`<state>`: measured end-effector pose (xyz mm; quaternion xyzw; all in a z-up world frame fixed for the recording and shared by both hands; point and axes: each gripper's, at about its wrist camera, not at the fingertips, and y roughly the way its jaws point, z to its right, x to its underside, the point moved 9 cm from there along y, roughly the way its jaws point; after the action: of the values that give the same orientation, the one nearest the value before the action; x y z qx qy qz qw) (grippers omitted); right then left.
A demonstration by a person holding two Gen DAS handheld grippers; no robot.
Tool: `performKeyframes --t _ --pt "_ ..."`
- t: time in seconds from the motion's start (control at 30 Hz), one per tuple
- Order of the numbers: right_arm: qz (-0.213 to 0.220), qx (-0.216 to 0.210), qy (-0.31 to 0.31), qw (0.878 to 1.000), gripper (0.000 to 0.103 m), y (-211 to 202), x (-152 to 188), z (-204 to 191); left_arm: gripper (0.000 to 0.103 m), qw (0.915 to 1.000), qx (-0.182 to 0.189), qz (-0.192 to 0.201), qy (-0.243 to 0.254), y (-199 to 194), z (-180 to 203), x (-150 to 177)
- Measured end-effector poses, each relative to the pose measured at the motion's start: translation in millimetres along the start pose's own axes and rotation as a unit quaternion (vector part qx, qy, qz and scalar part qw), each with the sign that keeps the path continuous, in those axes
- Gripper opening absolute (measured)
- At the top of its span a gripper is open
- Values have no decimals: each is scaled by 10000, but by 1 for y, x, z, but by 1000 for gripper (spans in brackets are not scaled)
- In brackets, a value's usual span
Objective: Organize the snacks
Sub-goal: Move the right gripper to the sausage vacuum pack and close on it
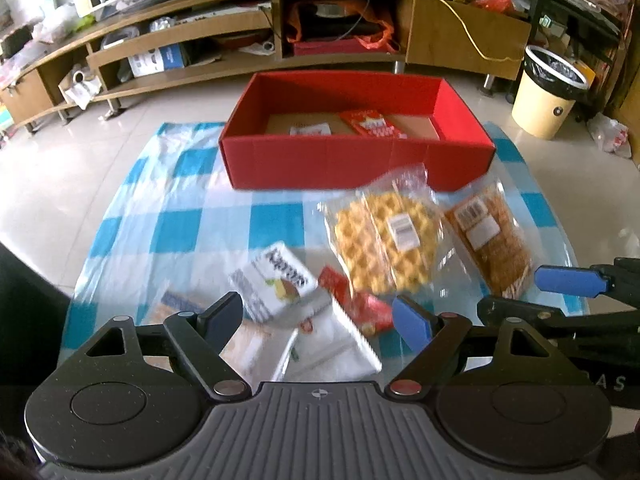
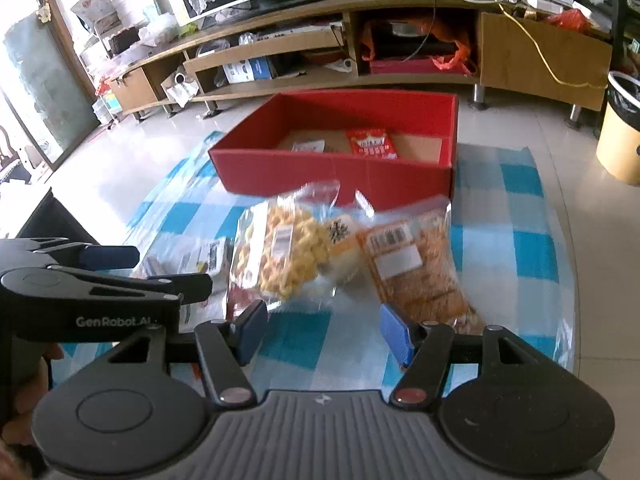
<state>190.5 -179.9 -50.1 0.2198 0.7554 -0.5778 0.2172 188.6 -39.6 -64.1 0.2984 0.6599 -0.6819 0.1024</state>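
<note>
A red box (image 1: pixel 356 160) sits at the far side of the checked cloth (image 1: pixel 192 208). In it lie a red packet (image 1: pixel 374 123) and a white packet (image 1: pixel 310 129), partly hidden by the near wall. Near the box lie a bag of waffles (image 1: pixel 384 236), an orange snack bag (image 1: pixel 490 240) to its right, and a white carton (image 1: pixel 276 280) among blurred small packets. The left gripper (image 1: pixel 320 320) and right gripper (image 2: pixel 320 330) both hang wide apart, holding nothing.

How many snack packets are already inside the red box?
2: a red packet toward the right of the red box floor, a white packet left of it. The front wall may hide more.
</note>
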Motion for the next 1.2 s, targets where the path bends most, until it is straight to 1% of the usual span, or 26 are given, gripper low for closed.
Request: performKeyframes --t 0.23,0.43,0.5,0.57,0.77,1.07,1.1,1.17,1.2 --pt "-149 75 77 9998 59 -5 23 -1 87 9999 6 -168 15 -7 -1 32" --pt "-346 128 58 9993 60 -11 54 -4 87 9993 47 -312 175 -14 3 59" --pt "-433 150 71 9989 60 -12 64 -5 89 9992 48 -330 222 -16 5 65" --pt "-499 154 88 9986 60 -13 72 -5 90 9991 68 -352 233 -17 6 70" --pt "-696 134 133 9974 61 -10 91 -9 90 9993 72 -358 74 -22 -3 74" --pt "-1097 163 -86 9938 62 10 112 -23 90 9987 50 -426 -274 -20 -26 77" --pt "-1115 178 -140 9935 63 11 113 -24 91 9986 66 -420 -322 -20 -28 77" --pt "-1188 195 -180 9926 69 14 116 -24 91 9983 110 -416 -400 -22 -31 76" --pt "-1218 176 -119 9923 69 16 117 -23 91 9981 142 -421 -433 -22 -31 76"
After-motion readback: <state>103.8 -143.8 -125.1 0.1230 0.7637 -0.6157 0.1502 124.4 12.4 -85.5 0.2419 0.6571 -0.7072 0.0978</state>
